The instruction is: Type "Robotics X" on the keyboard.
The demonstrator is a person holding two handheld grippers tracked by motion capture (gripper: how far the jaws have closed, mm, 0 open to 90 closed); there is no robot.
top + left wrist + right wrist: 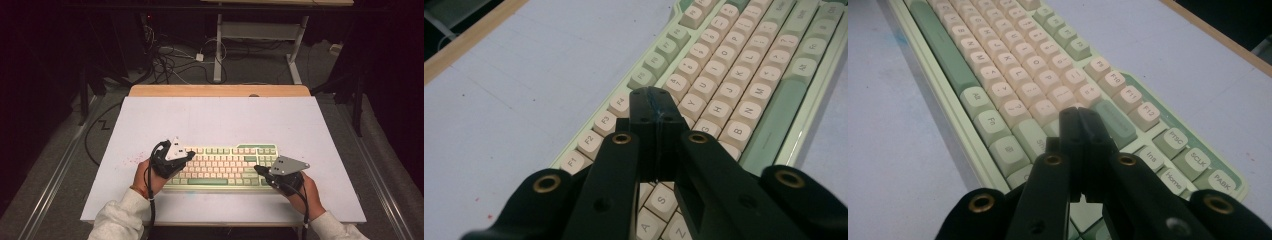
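While both hovered over the green-and-cream plastic keyboard [222, 166], the left gripper [189, 155] and right gripper [258, 169] had jaws pressed together, empty.

A pale green and cream mechanical keyboard [225, 167] lies flat on the white table top [215, 120], near the table's front edge and about midway between its left and right edges, its long side parallel to that front edge. The left black two-jaw gripper [189, 156] is over the keyboard's left end, the right black two-jaw gripper [259, 170] over its right end. A bare wooden strip [220, 90] runs along the table's back edge.
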